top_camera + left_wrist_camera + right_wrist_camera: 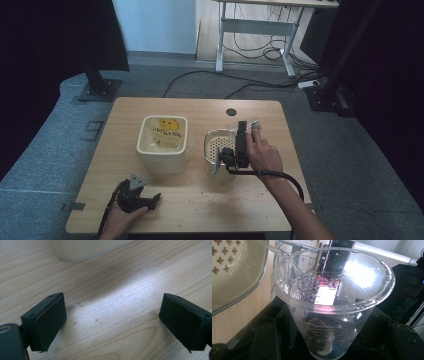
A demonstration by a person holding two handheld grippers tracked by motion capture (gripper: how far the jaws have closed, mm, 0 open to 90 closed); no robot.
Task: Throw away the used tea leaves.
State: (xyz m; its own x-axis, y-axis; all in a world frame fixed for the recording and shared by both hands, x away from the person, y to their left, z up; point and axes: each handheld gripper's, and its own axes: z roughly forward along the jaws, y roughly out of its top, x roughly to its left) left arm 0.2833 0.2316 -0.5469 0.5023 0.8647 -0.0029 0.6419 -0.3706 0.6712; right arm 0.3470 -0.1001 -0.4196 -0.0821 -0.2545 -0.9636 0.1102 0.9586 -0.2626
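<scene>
Right gripper view, clear cup (332,315) clamped in right claw (329,345)

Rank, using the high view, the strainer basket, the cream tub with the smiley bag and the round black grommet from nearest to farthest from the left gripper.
From the left gripper, at the table's near left:
1. Cream tub, just beyond it.
2. Strainer basket, farther right, beside the right gripper.
3. Black grommet, near the far edge.

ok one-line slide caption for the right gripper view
Clear plastic cup gripped in the right tongs beside a perforated strainer basket.
</scene>
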